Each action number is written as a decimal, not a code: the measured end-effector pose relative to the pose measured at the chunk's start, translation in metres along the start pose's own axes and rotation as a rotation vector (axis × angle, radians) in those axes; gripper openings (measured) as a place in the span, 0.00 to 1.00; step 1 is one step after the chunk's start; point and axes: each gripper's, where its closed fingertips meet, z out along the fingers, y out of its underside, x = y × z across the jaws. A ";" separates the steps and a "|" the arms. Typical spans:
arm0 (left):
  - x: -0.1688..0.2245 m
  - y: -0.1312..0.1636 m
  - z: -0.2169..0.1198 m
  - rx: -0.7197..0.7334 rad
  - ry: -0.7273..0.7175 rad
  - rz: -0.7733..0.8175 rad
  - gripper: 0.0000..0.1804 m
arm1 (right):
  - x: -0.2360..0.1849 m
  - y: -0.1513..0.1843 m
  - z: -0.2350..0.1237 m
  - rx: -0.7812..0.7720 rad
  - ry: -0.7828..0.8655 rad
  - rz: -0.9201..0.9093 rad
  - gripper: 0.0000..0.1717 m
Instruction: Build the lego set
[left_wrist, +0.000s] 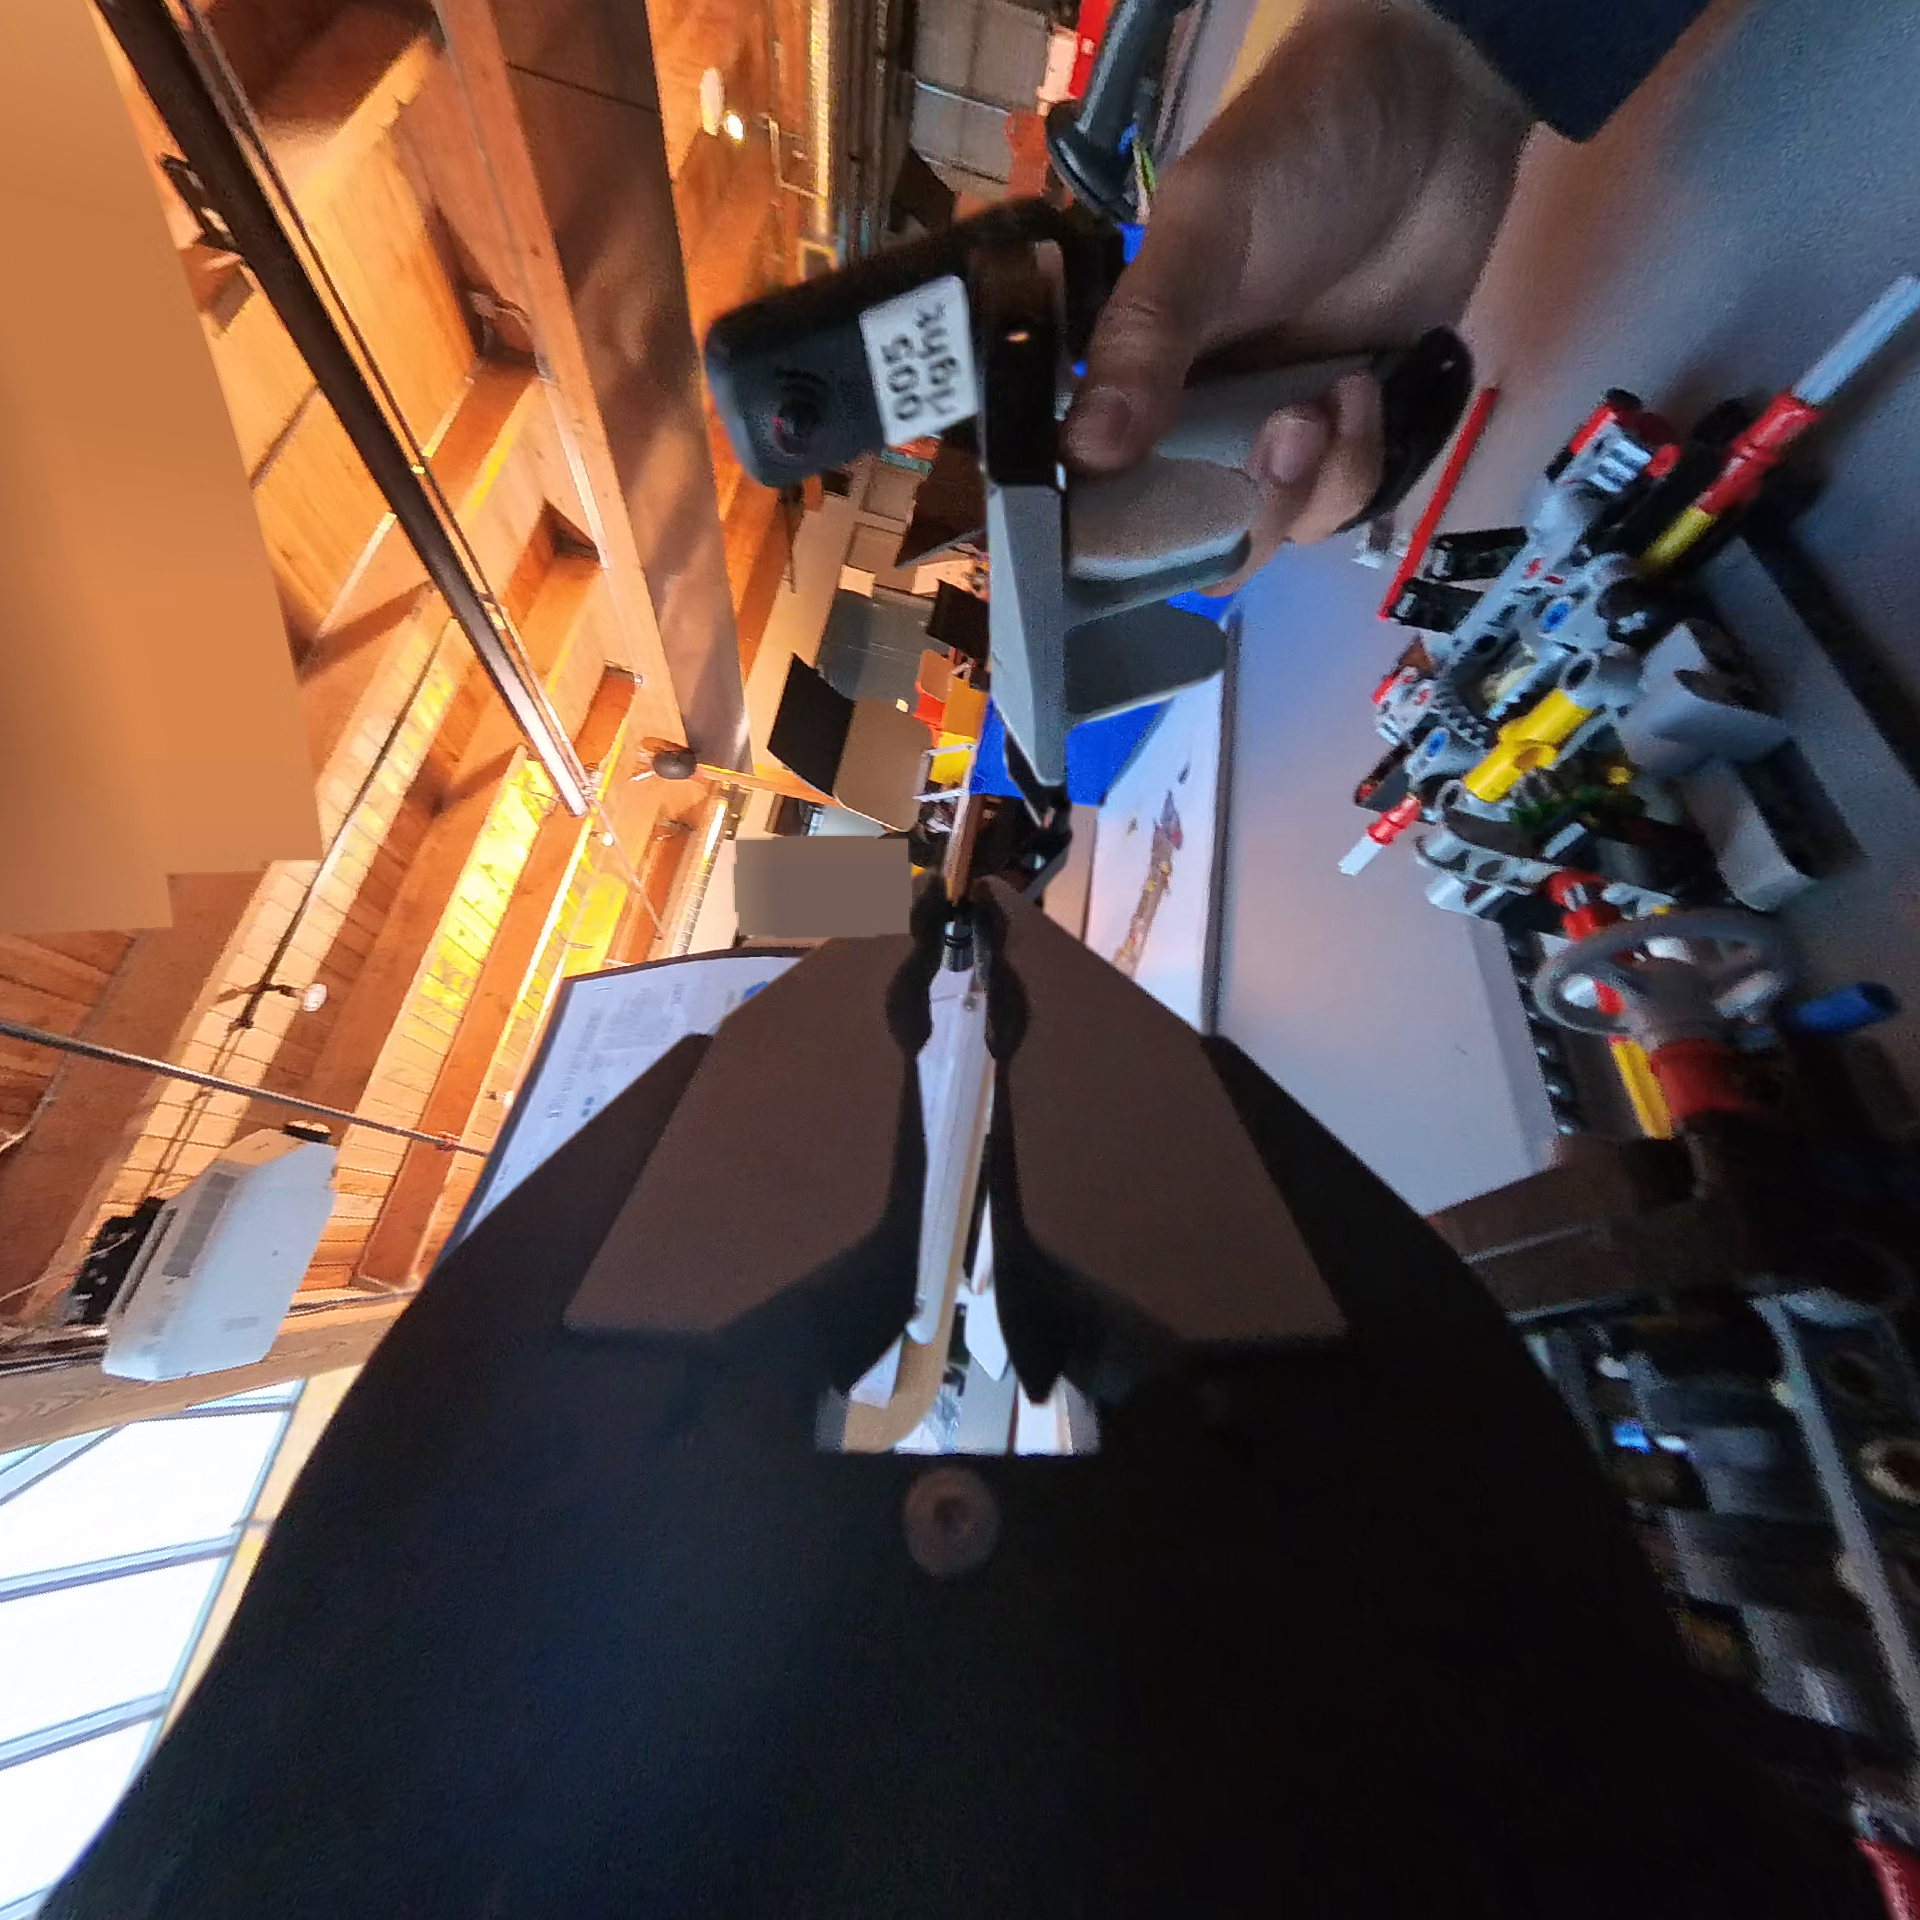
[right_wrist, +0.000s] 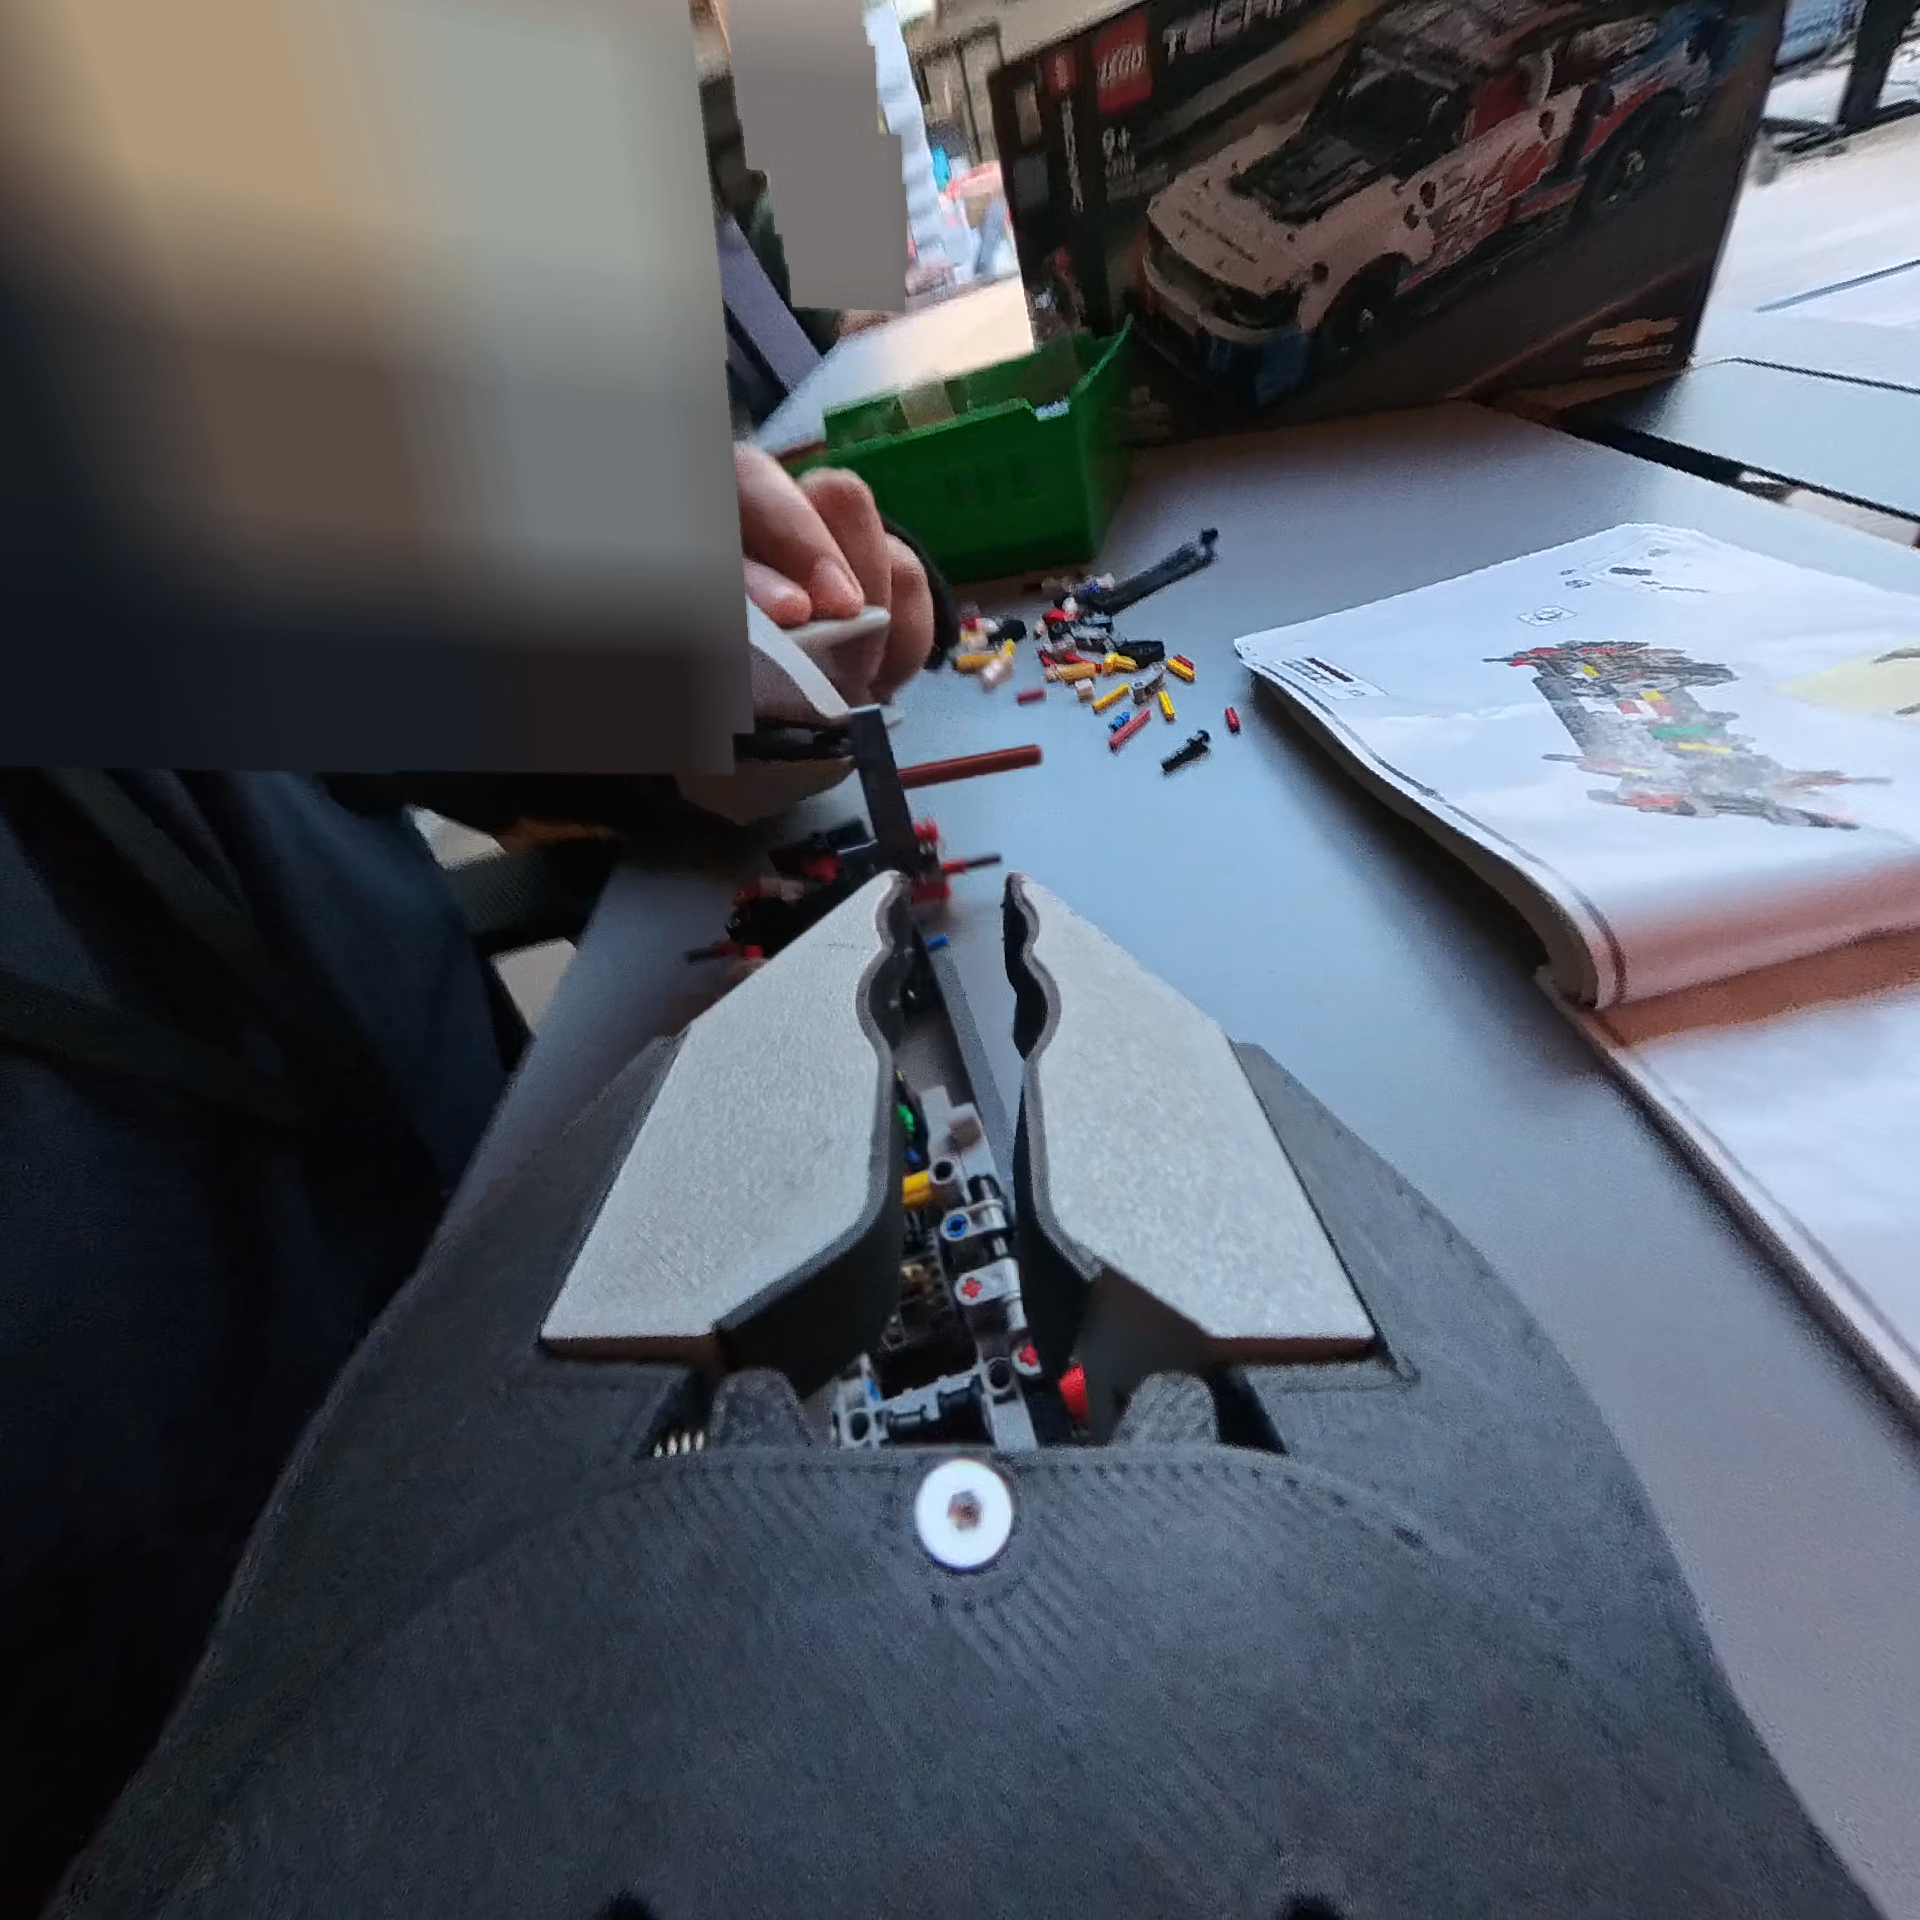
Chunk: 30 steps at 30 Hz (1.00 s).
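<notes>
While the left hand-held gripper (left_wrist: 957, 925) is clenched, a small black pin (left_wrist: 957, 940) sits between its fingertips. The view is rolled sideways, with the table (left_wrist: 1351, 987) on the right of frame.

Right hand-held gripper (right_wrist: 956, 904): released. The fingers stand apart. A brick model (right_wrist: 956, 1247) of grey, black, red and yellow parts shows through the gap, with one grey beam running along the gap. Whether the left pad touches that beam cannot be told. The right pad is clear of it. The left wrist view shows a hand (left_wrist: 1299, 260) holding this gripper by its handle, with the model lying on the table beside it.

Surroundings, right wrist view:
- An upright dark beam (right_wrist: 881, 790) stands just past the fingertips, and a red-brown axle (right_wrist: 966, 761) juts from it.
- Loose small parts (right_wrist: 1101, 665) lie scattered farther along the table.
- An open booklet (right_wrist: 1662, 779) lies to the right.
- A green bin (right_wrist: 977, 478) and a printed box (right_wrist: 1403, 208) stand at the far edge.
</notes>
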 end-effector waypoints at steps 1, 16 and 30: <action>-0.004 -0.002 -0.001 0.009 -0.023 -0.002 0.01 | 0.000 -0.005 -0.004 0.041 -0.027 0.044 0.09; -0.010 -0.019 -0.006 0.085 -0.109 0.067 0.01 | -0.028 -0.005 0.009 0.093 -0.293 0.278 0.13; -0.023 -0.006 -0.006 0.054 -0.155 0.009 0.01 | -0.013 -0.003 0.002 0.084 -0.239 0.283 0.12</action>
